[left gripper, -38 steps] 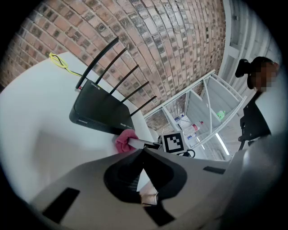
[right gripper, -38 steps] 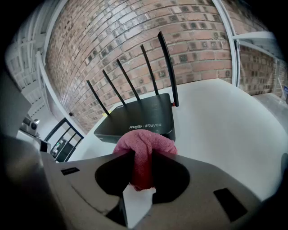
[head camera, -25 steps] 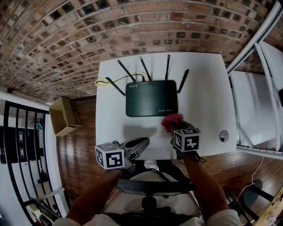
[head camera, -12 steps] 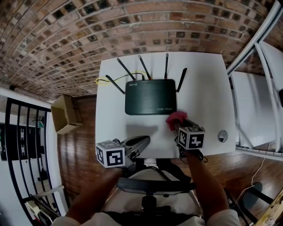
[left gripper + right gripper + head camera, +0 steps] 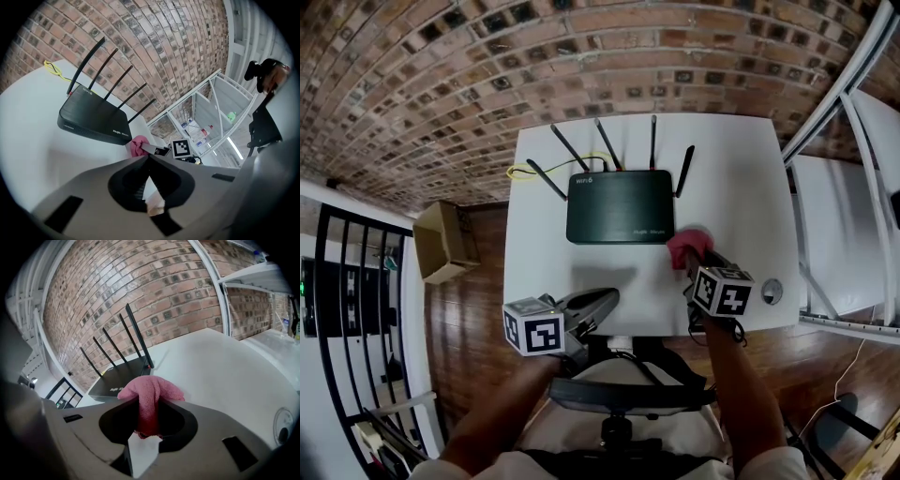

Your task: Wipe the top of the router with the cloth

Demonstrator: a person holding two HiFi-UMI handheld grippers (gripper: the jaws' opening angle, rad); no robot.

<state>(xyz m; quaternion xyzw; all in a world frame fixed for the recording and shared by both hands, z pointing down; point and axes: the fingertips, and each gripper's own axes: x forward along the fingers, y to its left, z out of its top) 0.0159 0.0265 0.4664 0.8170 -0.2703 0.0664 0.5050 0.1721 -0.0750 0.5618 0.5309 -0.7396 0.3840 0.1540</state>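
Observation:
A black router (image 5: 620,206) with several upright antennas lies flat toward the back of the white table (image 5: 741,178). My right gripper (image 5: 696,258) is shut on a pink cloth (image 5: 688,246) and hovers just off the router's front right corner. In the right gripper view the pink cloth (image 5: 149,397) bulges out between the jaws, with the router (image 5: 119,380) behind it to the left. My left gripper (image 5: 602,302) rests near the table's front edge, shut with nothing in it; in its own view the router (image 5: 93,119) and pink cloth (image 5: 138,145) show ahead.
A yellow cable (image 5: 534,172) loops behind the router at the left. A small round fitting (image 5: 772,292) sits in the table's right front corner. A cardboard box (image 5: 442,242) stands on the wooden floor at the left, white shelving (image 5: 844,187) at the right, a brick wall behind.
My right gripper has moved right and slightly farther back with the pink cloth, from the router's front edge to its front right corner. The left gripper has stayed in place.

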